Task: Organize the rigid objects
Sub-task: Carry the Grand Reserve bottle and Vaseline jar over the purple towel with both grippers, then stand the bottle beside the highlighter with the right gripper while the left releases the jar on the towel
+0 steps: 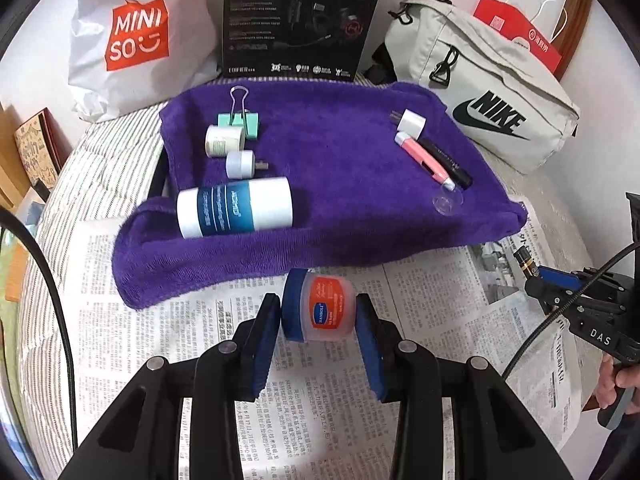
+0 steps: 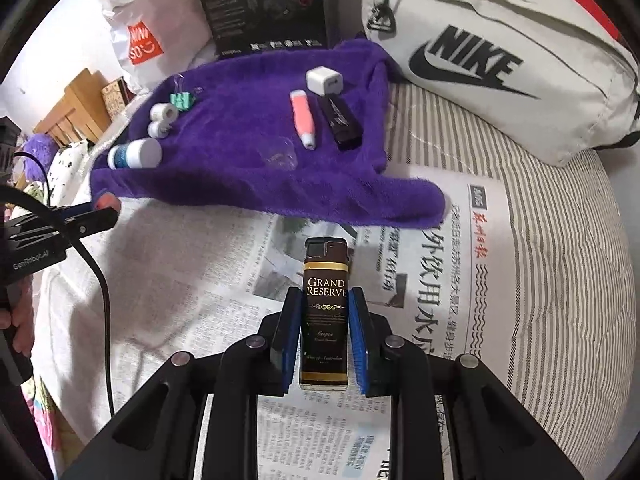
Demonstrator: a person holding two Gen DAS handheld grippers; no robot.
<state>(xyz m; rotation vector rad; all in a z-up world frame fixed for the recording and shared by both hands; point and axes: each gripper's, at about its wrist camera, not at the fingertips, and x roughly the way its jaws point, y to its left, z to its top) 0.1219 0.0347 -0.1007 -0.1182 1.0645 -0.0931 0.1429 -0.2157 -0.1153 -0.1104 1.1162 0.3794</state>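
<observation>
My left gripper (image 1: 318, 312) is shut on a small orange jar with a blue lid (image 1: 318, 306), held over the newspaper just short of the purple towel (image 1: 340, 208). My right gripper (image 2: 325, 328) is shut on a brown Grand Reserve lighter (image 2: 325, 312), upright between the blue pads, also over newspaper. On the towel's left lie a white-and-blue bottle (image 1: 234, 208), two small white jars (image 1: 224, 140) and a green binder clip (image 1: 240, 120). On its right lie a white charger cube (image 1: 411, 122), a pink tube (image 1: 424, 156), a black stick (image 1: 448, 162) and a clear cap (image 1: 447, 200).
A Miniso bag (image 1: 136, 36), a black Edifier box (image 1: 300, 16) and a white Nike bag (image 1: 480, 80) stand behind the towel. Newspaper (image 2: 440, 280) covers the striped bedding (image 2: 560, 240) in front. The right gripper shows at the right edge in the left wrist view (image 1: 532, 276).
</observation>
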